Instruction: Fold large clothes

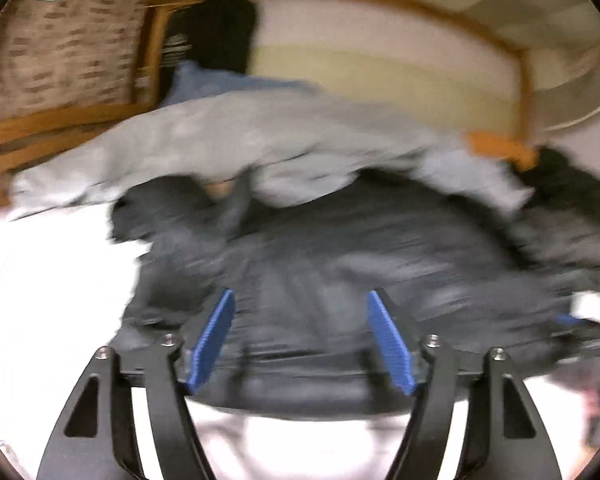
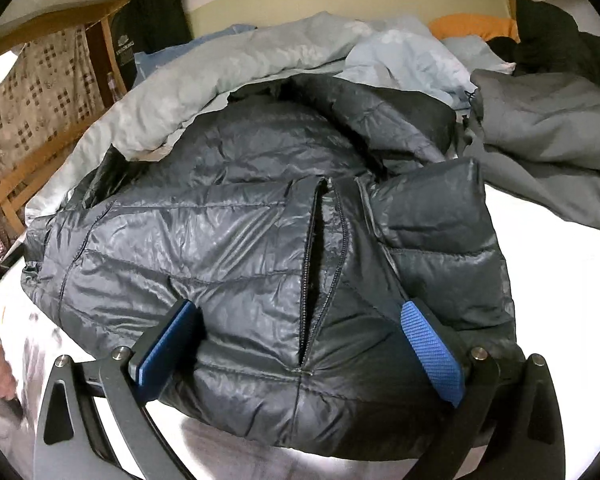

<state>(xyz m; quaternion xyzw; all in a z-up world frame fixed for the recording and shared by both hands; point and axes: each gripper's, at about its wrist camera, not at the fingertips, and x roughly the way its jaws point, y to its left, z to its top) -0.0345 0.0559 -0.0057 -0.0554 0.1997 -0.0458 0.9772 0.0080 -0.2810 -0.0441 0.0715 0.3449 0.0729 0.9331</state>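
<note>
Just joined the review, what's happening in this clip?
A person with a handheld gripper in each hand is folding a dark quilted puffer jacket on a white bed sheet. The right gripper straddles the jacket's hem, jaws wide. The left gripper hovers open over it, view blurred. A pale grey duvet lies bunched behind.

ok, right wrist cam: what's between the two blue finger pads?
In the right wrist view the hem of the dark grey quilted puffer jacket bulges between the right gripper's fingers, with its part-open zipper running up the middle. No bare white sheet there.
</note>
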